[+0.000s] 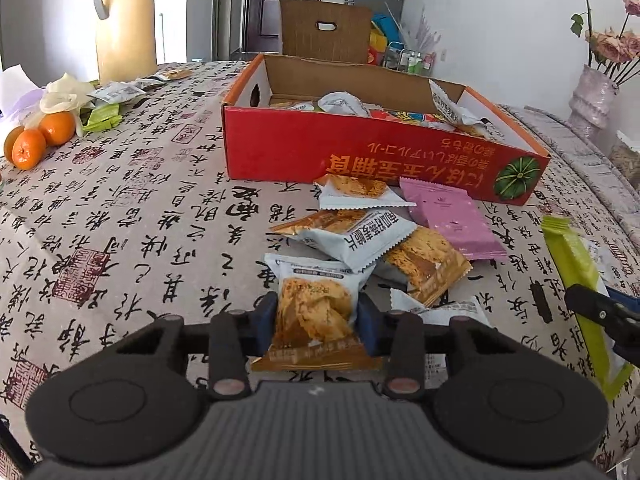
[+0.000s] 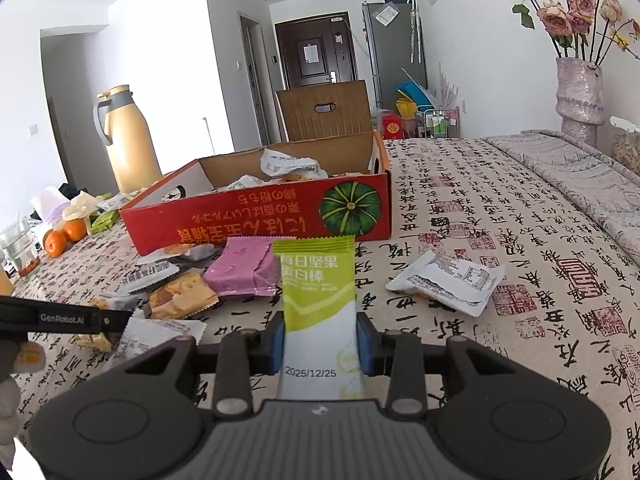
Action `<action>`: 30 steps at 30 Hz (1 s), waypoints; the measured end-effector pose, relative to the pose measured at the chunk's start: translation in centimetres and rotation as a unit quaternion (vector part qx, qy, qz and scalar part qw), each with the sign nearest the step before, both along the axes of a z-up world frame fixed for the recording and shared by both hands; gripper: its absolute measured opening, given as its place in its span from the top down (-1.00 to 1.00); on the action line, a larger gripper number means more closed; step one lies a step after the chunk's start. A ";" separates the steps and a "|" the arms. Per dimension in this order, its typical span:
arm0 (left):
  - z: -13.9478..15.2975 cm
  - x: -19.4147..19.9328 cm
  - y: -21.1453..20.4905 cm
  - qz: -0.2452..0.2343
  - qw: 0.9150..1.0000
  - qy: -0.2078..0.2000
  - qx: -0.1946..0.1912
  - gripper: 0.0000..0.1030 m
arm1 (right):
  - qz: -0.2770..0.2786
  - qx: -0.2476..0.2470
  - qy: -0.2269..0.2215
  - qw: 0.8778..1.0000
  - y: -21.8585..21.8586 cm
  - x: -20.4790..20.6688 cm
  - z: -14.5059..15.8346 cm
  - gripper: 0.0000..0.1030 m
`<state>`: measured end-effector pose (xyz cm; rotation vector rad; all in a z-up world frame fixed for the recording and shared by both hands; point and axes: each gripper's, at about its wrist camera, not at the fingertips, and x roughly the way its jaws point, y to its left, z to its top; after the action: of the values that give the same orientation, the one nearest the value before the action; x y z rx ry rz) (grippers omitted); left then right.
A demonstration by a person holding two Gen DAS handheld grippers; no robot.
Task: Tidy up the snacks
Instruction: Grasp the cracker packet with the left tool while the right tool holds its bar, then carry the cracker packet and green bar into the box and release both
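My left gripper is shut on a white and orange cracker packet, held above the tablecloth. My right gripper is shut on a green and white nut bar packet, which also shows in the left wrist view. A red cardboard box with several snack packets inside stands open behind; it also shows in the right wrist view. Loose packets lie in front of it: more cracker packets, a pink packet and a white packet.
A yellow thermos jug stands at the back left. Oranges and wrappers lie at the left edge. A vase of dried roses stands at the right on folded cloth. A glass sits far left.
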<state>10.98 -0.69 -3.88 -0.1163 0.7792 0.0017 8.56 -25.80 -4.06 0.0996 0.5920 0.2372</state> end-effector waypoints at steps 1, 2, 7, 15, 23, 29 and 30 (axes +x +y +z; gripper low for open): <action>0.0 -0.1 0.0 -0.001 1.000 -0.001 0.000 0.19 | 0.000 -0.001 0.000 1.000 0.1 0.0 0.0 0.33; 0.0 -0.1 0.1 -0.002 1.000 -0.001 -0.001 0.19 | 0.000 -0.002 0.000 1.000 0.2 -0.1 0.1 0.33; 0.3 -0.5 0.4 -0.002 1.000 -0.004 -0.002 0.20 | -0.001 -0.004 -0.002 1.000 0.4 -0.3 0.3 0.33; 1.9 -2.4 0.8 -0.007 0.999 -0.032 -0.002 0.19 | 0.002 -0.012 -0.015 1.000 1.1 -1.0 1.3 0.33; 4.9 -3.9 1.5 -0.007 0.997 -0.079 0.000 0.19 | 0.000 -0.019 -0.032 0.999 1.9 -1.5 2.7 0.33; 6.1 -3.6 1.5 -0.012 0.995 -0.099 -0.002 0.19 | -0.001 -0.022 -0.046 0.999 2.6 -1.1 3.7 0.33; 6.3 -3.5 1.5 -0.013 0.995 -0.102 -0.003 0.19 | -0.001 -0.023 -0.048 0.999 2.7 -1.0 3.8 0.33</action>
<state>7.52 0.82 2.42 -0.1094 0.5769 -0.0375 7.55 -23.10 -0.24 0.0450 0.5006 0.2248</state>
